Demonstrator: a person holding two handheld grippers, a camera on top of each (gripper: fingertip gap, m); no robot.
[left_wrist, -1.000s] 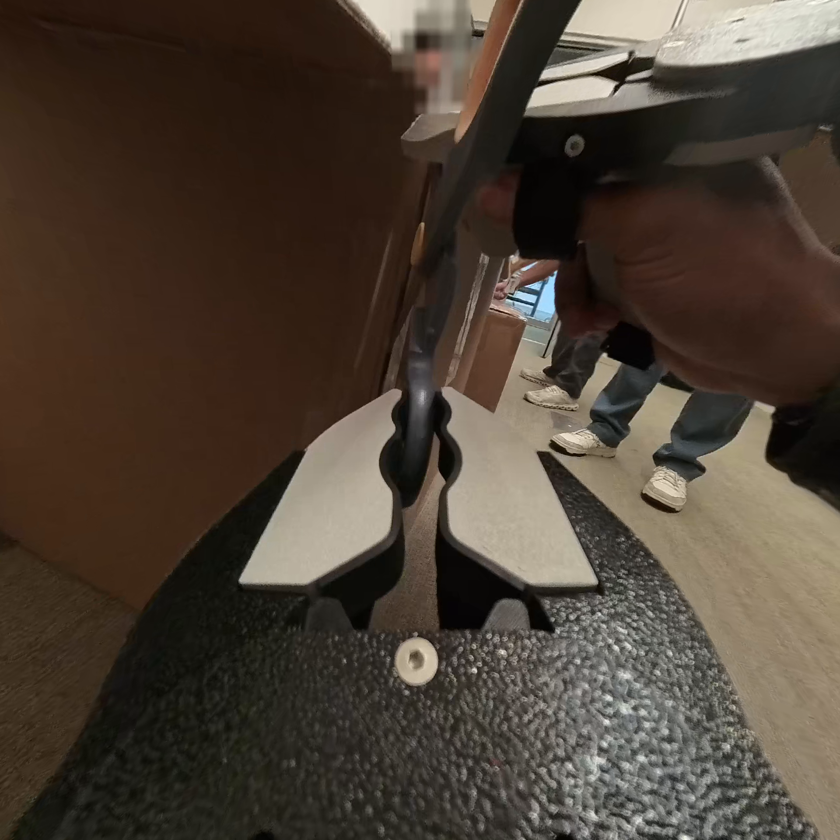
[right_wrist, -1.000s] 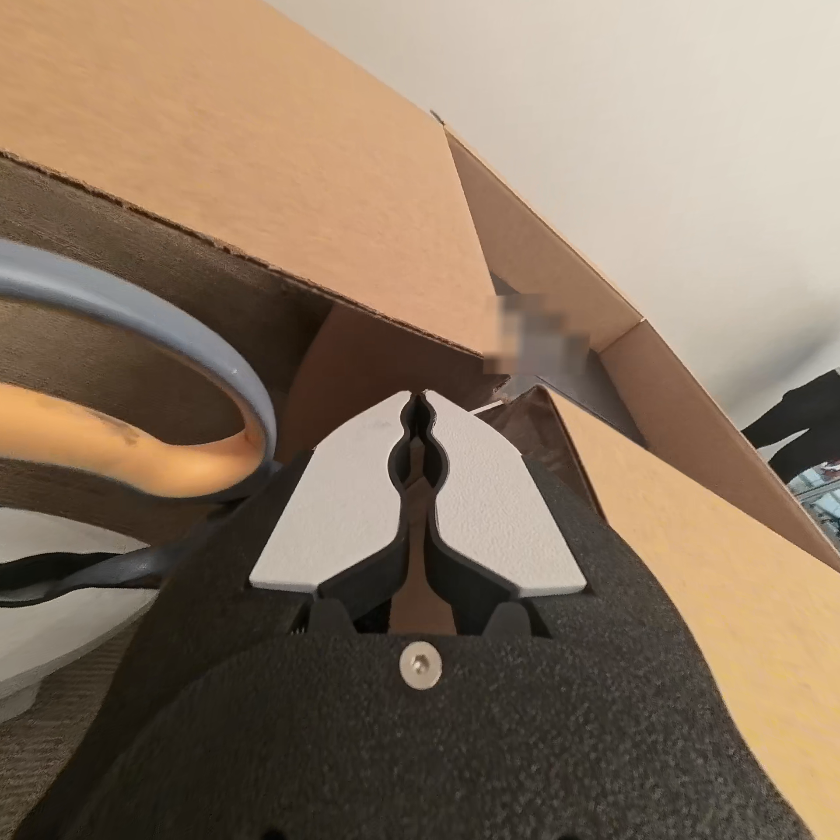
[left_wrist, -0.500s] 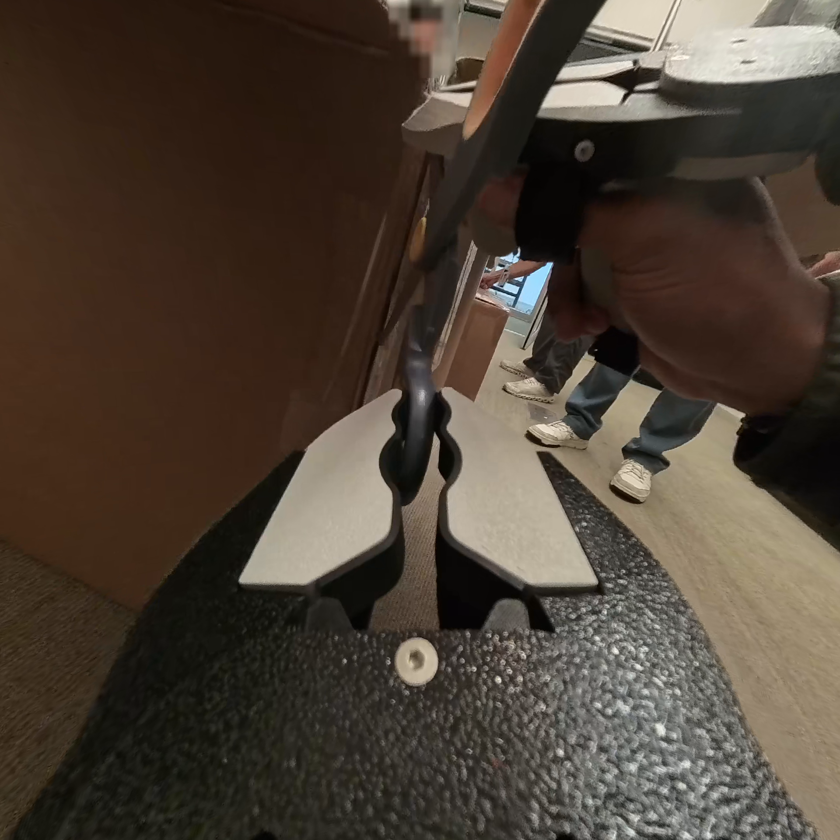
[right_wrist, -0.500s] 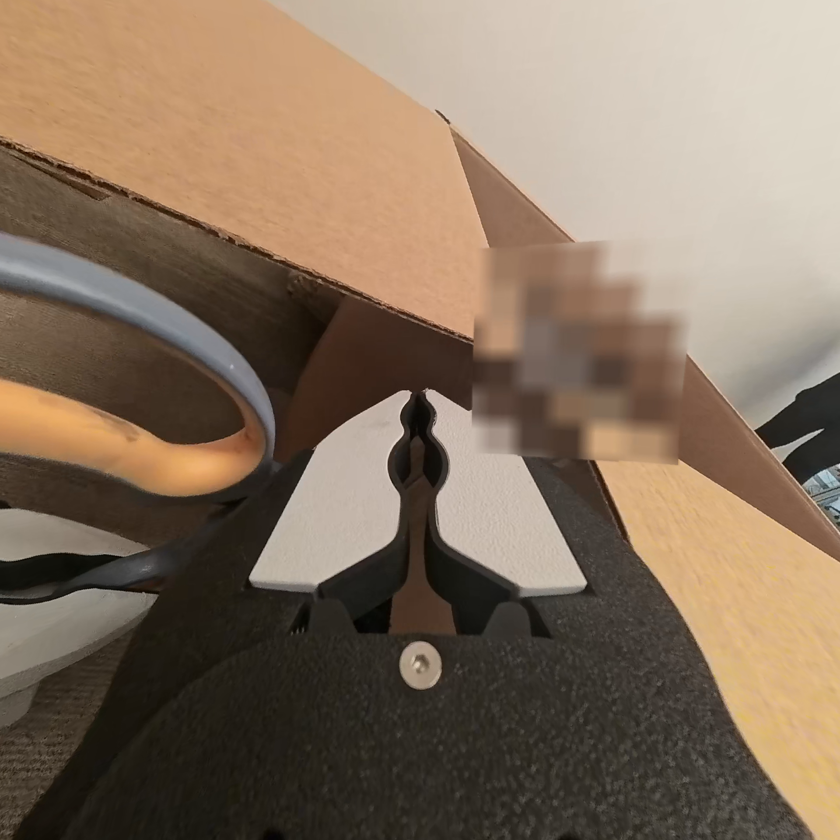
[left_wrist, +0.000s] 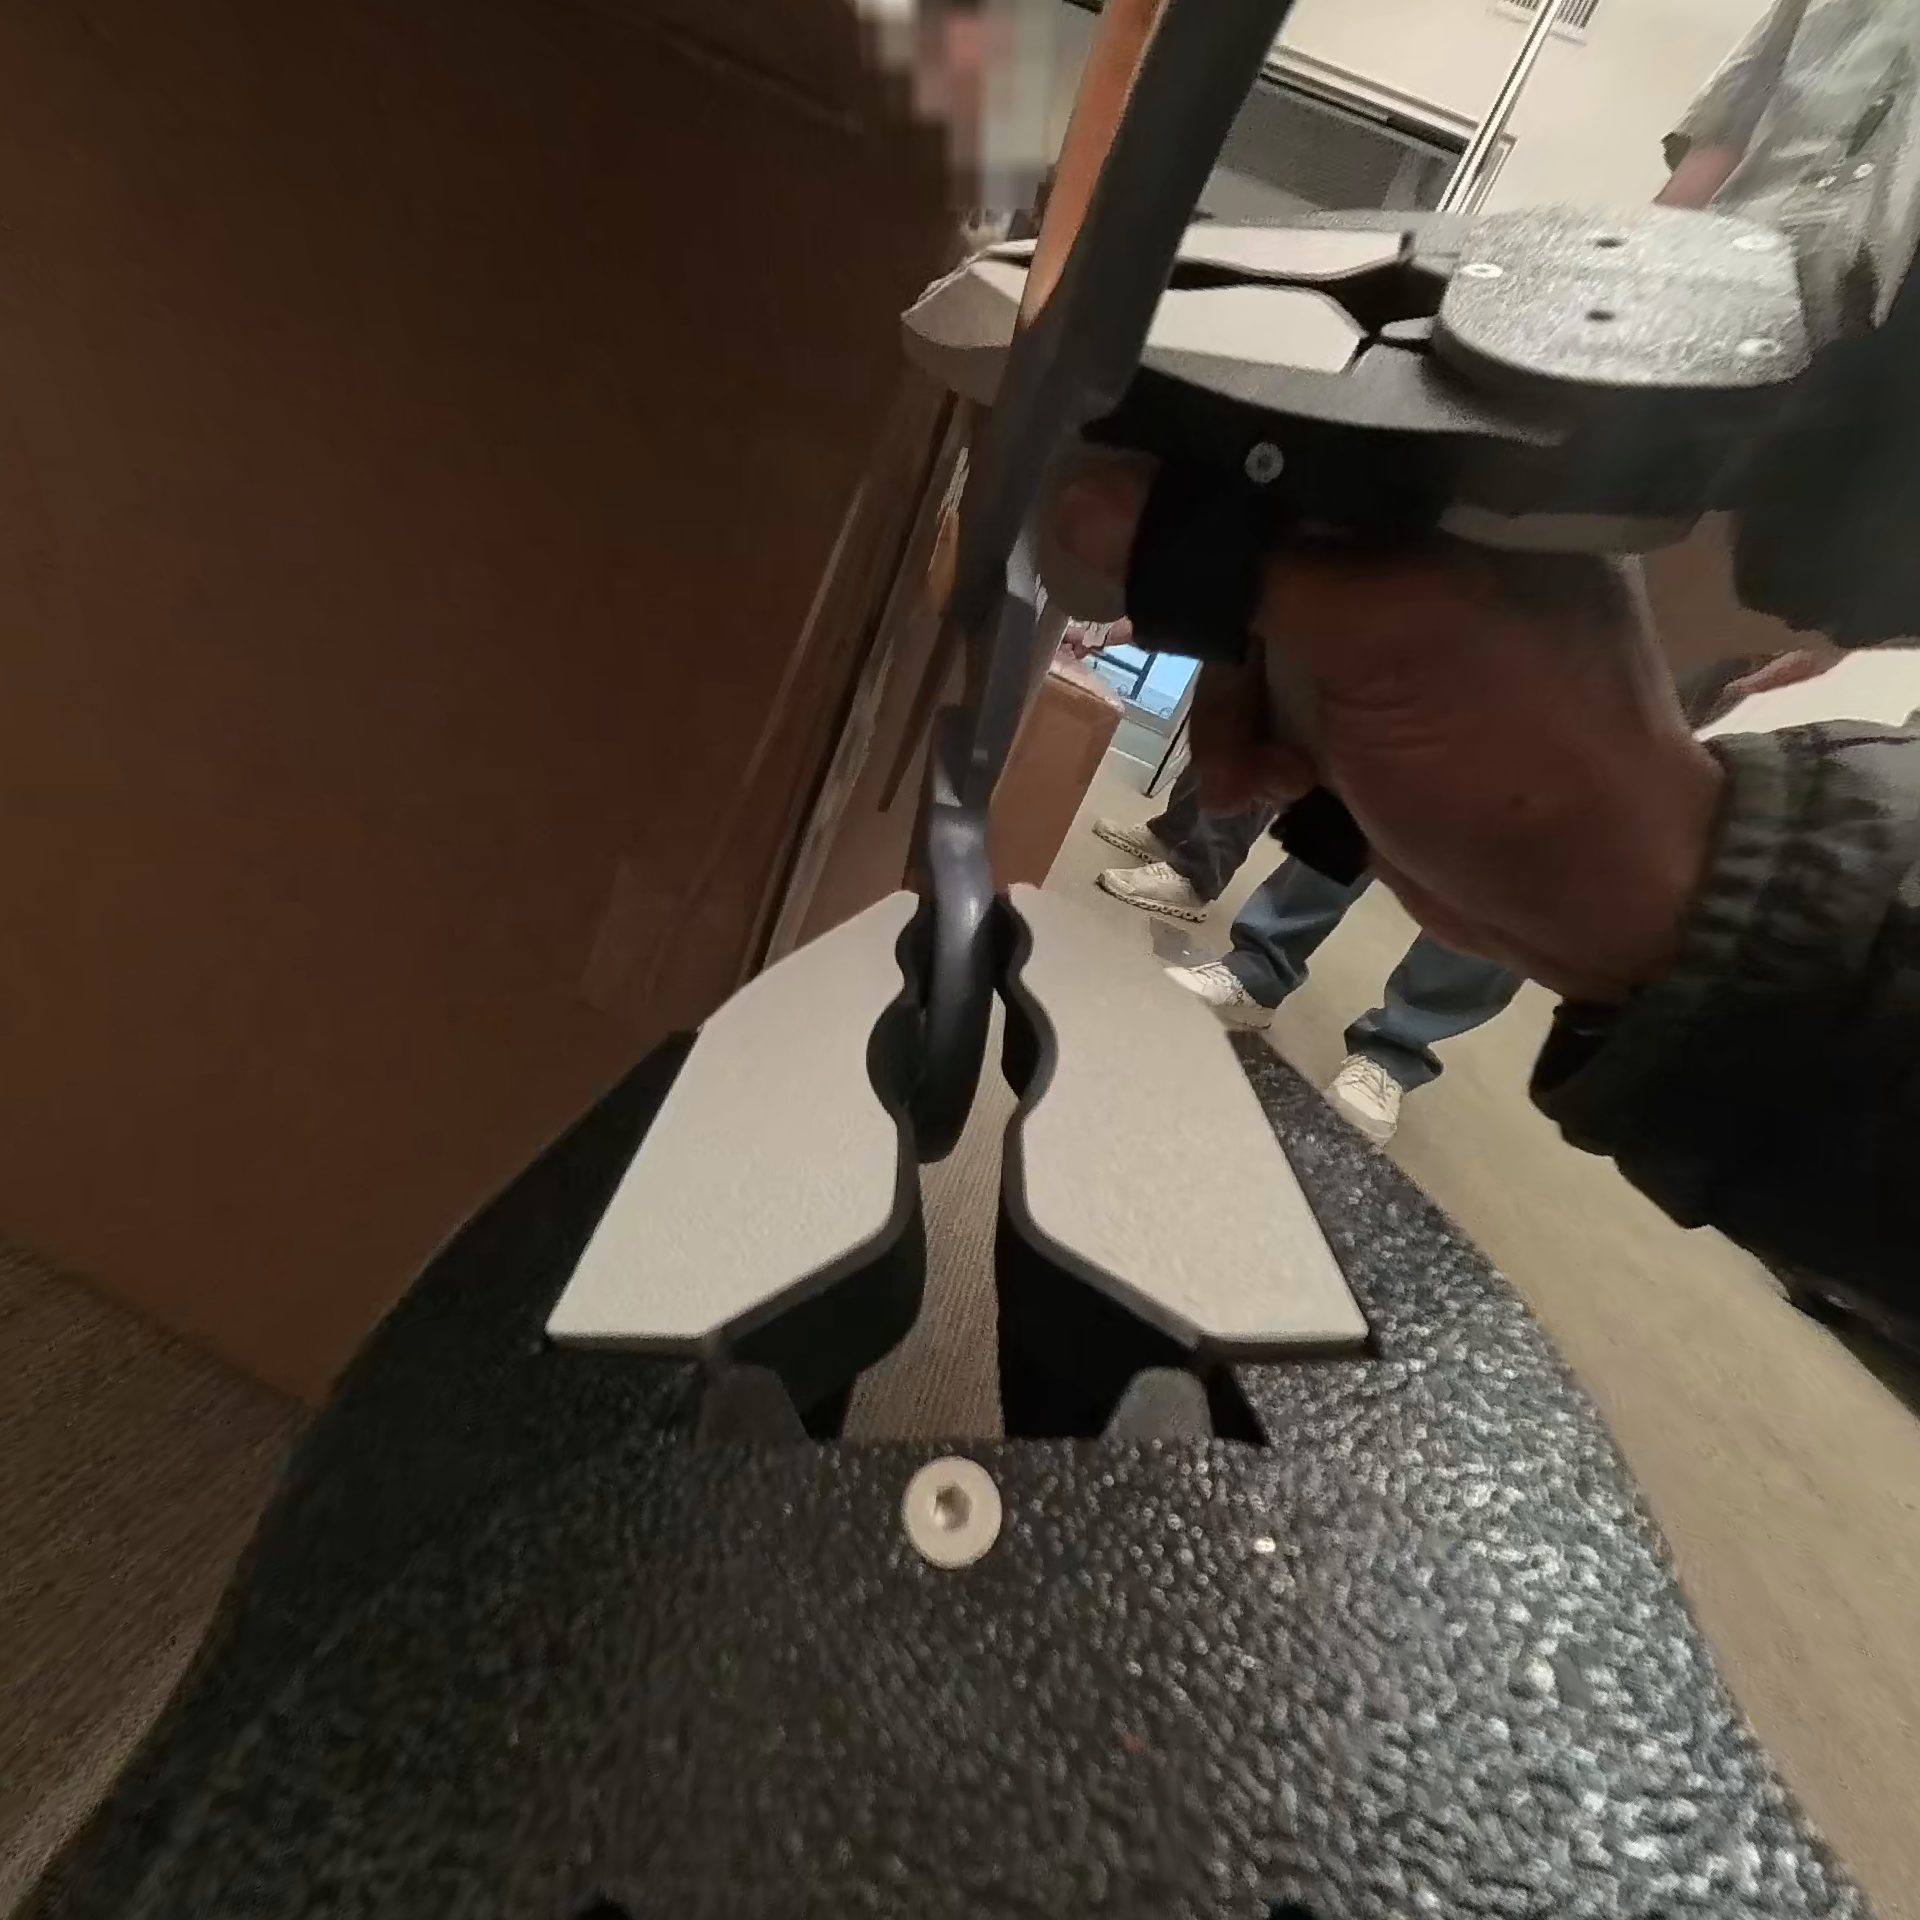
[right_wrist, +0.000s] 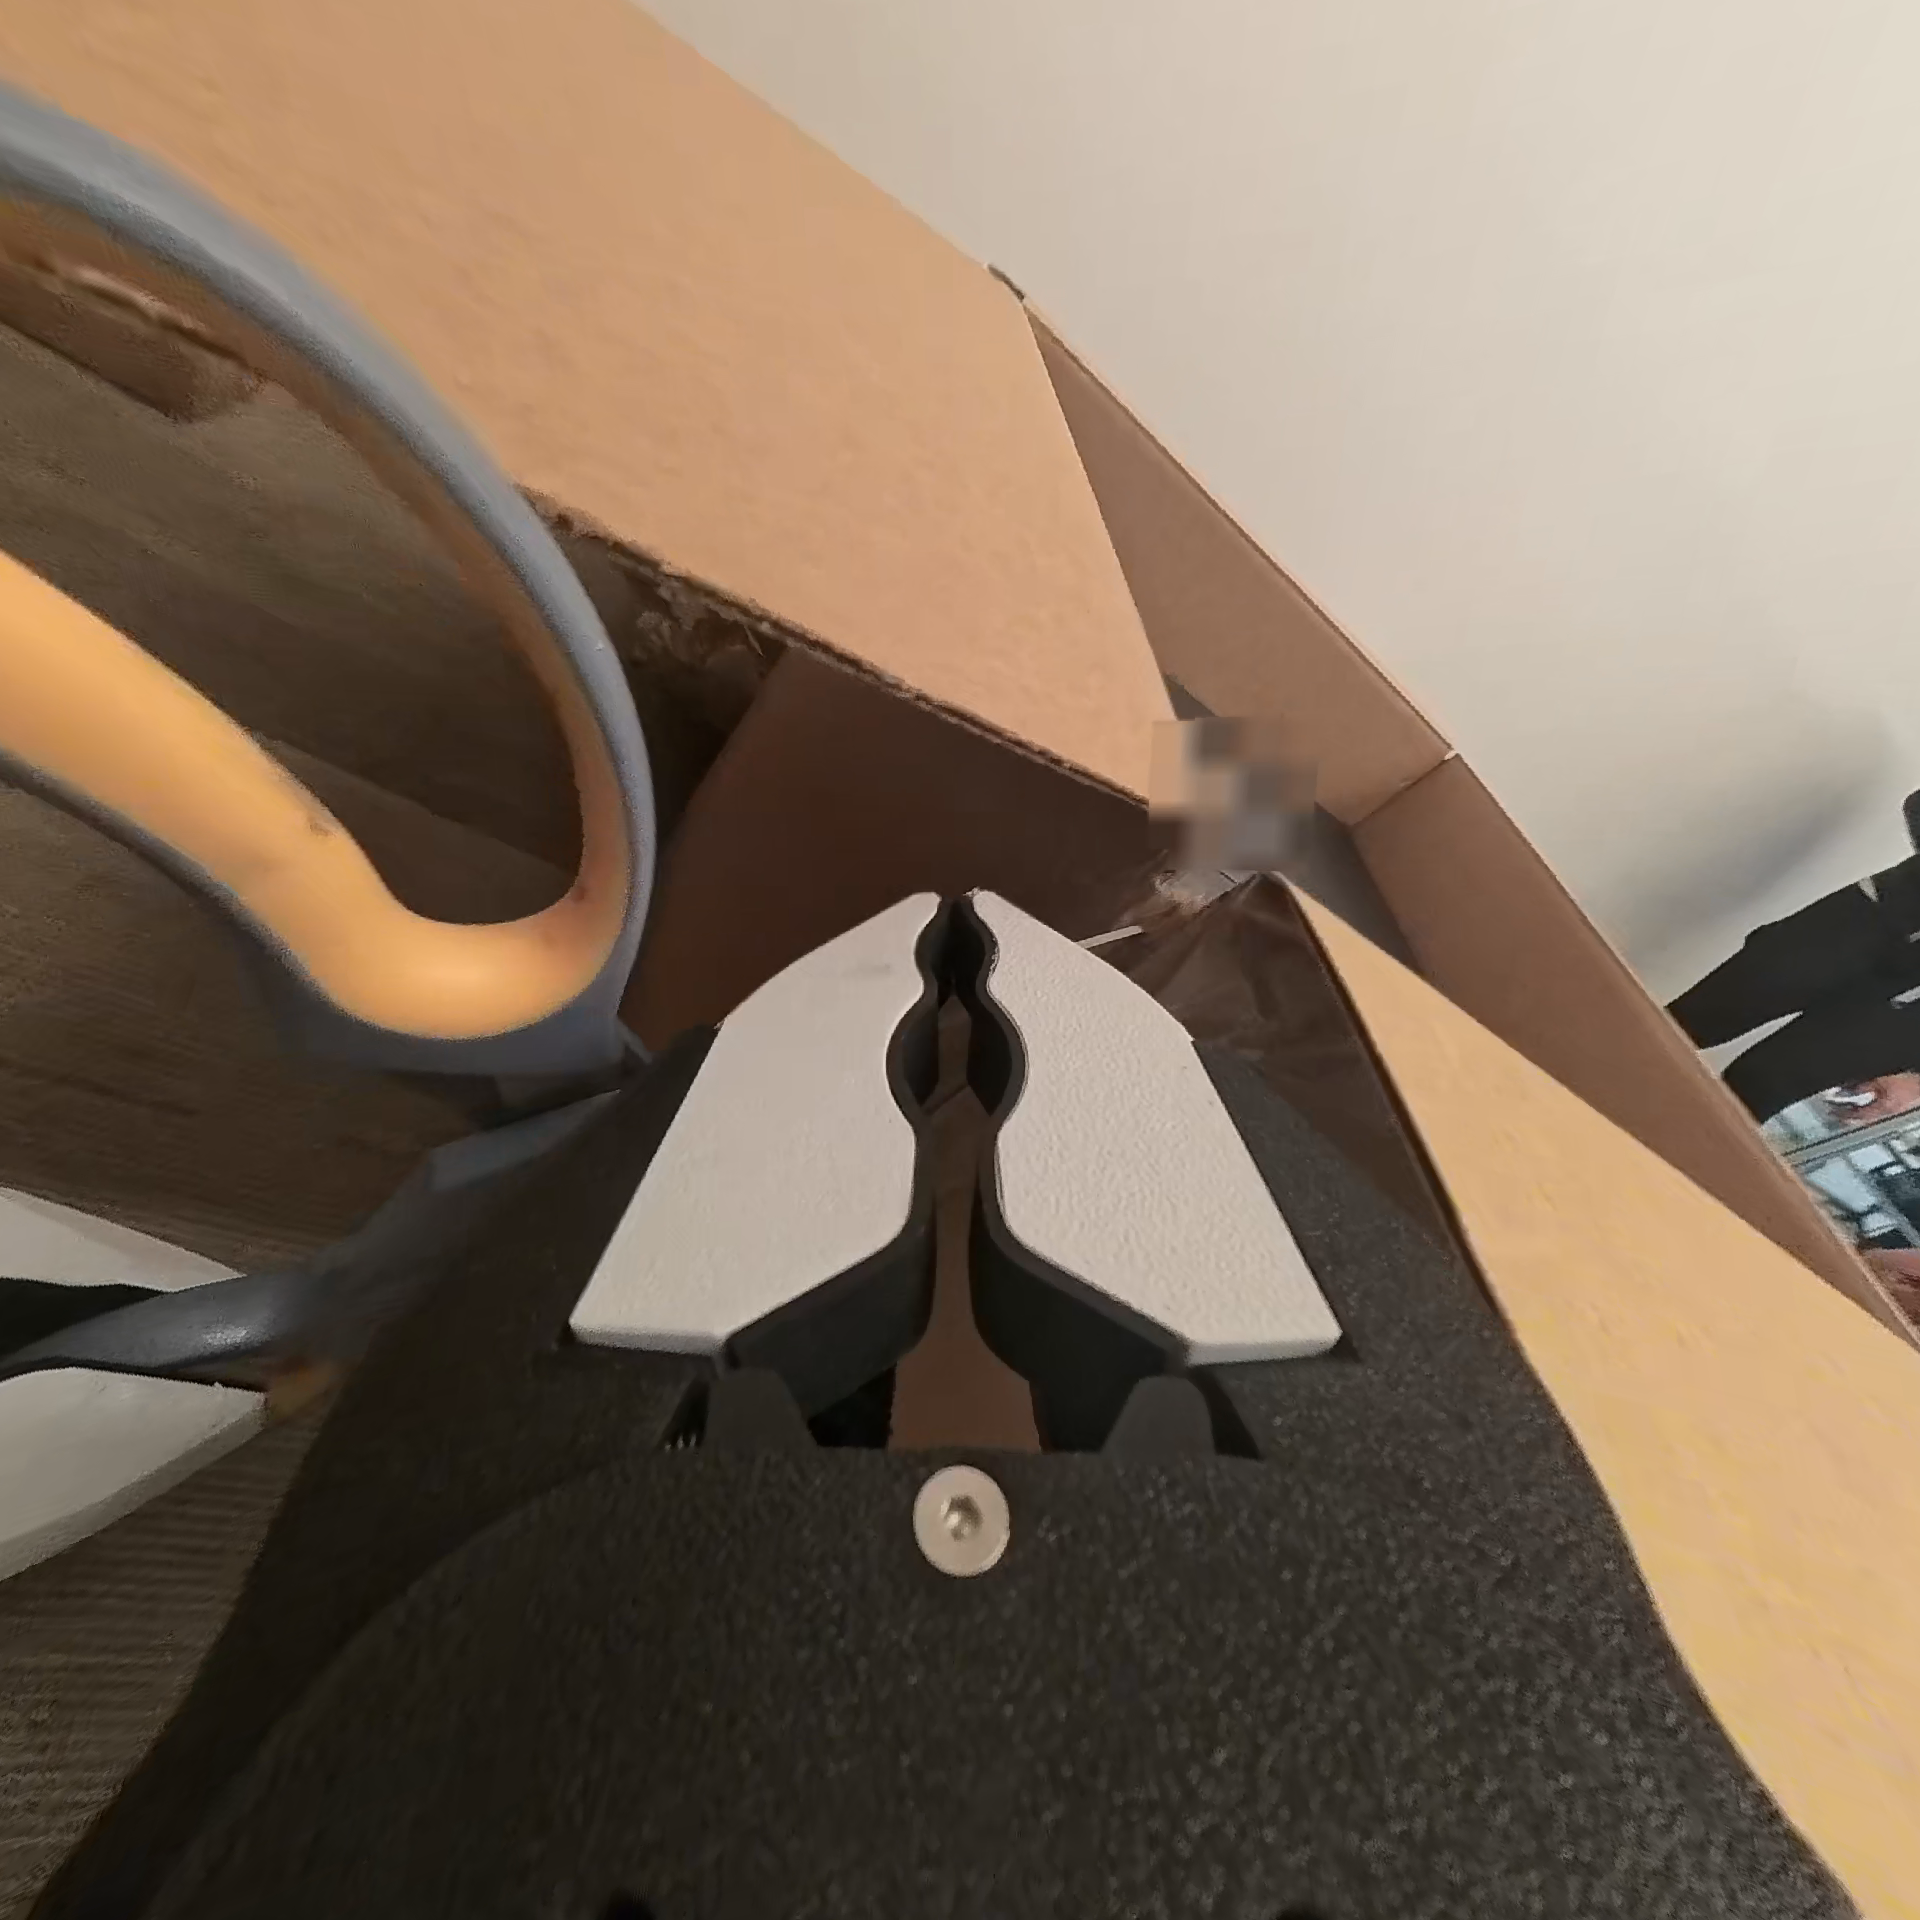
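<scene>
My left gripper (left_wrist: 961, 935) is shut on the dark lower handle loop of a pair of scissors (left_wrist: 1081, 343), which rise steeply past the side of a big cardboard box (left_wrist: 416, 623). The scissors' grey, orange-lined handle loop also shows in the right wrist view (right_wrist: 592, 727), close on the left. The blades are hidden. My right gripper (right_wrist: 961, 914) is shut on the edge of a brown cardboard flap (right_wrist: 862, 769) at the box's open top. In the left wrist view it (left_wrist: 966, 312) is held by a hand (left_wrist: 1455, 748) at upper right.
The box's lighter flaps (right_wrist: 727, 364) spread above and to the right (right_wrist: 1610, 1247). The box stands on carpet (left_wrist: 104, 1455). Standing people's legs and white shoes (left_wrist: 1361, 1081) are on the floor at the right, with a smaller box (left_wrist: 1060, 769) behind. Some 12 cm of space lies between my two pairs of fingers.
The scissors' handle loop has swung up and larger in the right wrist view. In the left wrist view the right gripper and hand have shifted slightly lower. Both grips are unchanged.
</scene>
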